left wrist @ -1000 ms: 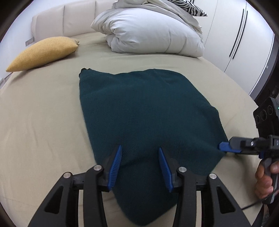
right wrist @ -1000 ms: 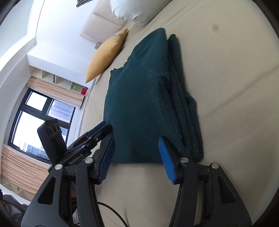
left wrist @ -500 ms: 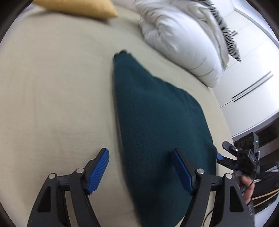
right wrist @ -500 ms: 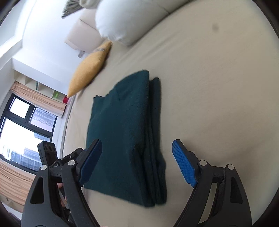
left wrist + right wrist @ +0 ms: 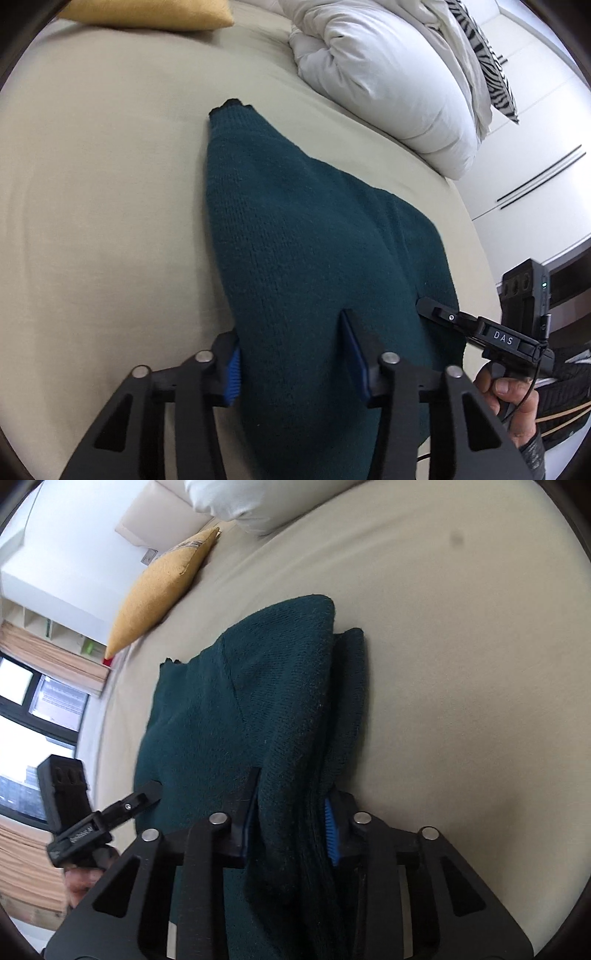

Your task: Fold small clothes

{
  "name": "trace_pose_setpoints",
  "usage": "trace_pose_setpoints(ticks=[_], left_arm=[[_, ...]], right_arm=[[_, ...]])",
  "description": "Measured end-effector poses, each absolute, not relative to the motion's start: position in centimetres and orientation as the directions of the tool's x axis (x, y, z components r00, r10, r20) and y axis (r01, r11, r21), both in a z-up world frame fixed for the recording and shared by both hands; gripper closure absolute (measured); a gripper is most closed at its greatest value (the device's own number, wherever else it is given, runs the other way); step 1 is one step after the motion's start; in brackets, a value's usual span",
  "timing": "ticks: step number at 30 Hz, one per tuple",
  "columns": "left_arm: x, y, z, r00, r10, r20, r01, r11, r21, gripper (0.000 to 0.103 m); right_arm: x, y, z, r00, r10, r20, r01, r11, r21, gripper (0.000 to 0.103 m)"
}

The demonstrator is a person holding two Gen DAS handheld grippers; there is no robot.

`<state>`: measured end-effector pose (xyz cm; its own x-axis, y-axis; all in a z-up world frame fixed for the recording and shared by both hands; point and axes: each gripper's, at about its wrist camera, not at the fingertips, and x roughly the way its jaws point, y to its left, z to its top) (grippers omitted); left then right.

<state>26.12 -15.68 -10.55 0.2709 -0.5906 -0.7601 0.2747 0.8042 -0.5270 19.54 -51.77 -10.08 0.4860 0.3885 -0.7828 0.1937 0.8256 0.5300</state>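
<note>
Bed (image 5: pixel 110 184) with beige sheet
Green sweater (image 5: pixel 295 240) at centre; yellow pillow (image 5: pixel 155 13) at 11 o'clock; white duvet (image 5: pixel 388 74) at 1 o'clock

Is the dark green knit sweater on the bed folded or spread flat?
Folded. The dark green knit sweater lies doubled on the beige bed sheet, several stacked layers showing along its right edge in the right wrist view.

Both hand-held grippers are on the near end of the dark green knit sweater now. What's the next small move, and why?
Probably lift the near end slightly and carry it toward the far end. The left hand-held gripper and right hand-held gripper have just been closing, each with a near corner of the folded dark green knit sweater between its jaws.
</note>
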Motion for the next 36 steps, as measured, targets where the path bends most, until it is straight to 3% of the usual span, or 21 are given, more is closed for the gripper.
trace_pose_setpoints(ticks=[3, 8, 20, 29, 36], left_arm=[[24.8, -15.3, -8.6, 0.293, -0.56, -0.775, 0.307, 0.823, -0.478, 0.067], [21.4, -12.8, -5.2, 0.357, -0.507, -0.784, 0.37, 0.848, -0.38, 0.068], [15.1, 1.2, 1.2, 0.472, -0.438, -0.765, 0.341, 0.891, -0.3, 0.068], [13.2, 5.3, -0.2, 0.468, -0.419, -0.778, 0.309, 0.903, -0.3, 0.067], [14.5, 6.2, -7.1, 0.371, -0.383, -0.846, 0.24, 0.92, -0.311, 0.065]], right_arm=[[18.7, -49.3, -7.7, 0.505, 0.281, -0.816, 0.172, 0.894, 0.414, 0.081], [16.2, -44.4, -3.1, 0.554, 0.248, -0.795, 0.082, 0.934, 0.349, 0.082], [11.5, -29.4, 3.9, 0.565, 0.414, -0.714, -0.148, 0.902, 0.405, 0.082], [11.2, -23.8, 2.7, 0.508, 0.477, -0.717, -0.18, 0.873, 0.453, 0.082], [11.5, -22.8, -3.9, 0.437, 0.508, -0.742, -0.115, 0.85, 0.514, 0.082]])
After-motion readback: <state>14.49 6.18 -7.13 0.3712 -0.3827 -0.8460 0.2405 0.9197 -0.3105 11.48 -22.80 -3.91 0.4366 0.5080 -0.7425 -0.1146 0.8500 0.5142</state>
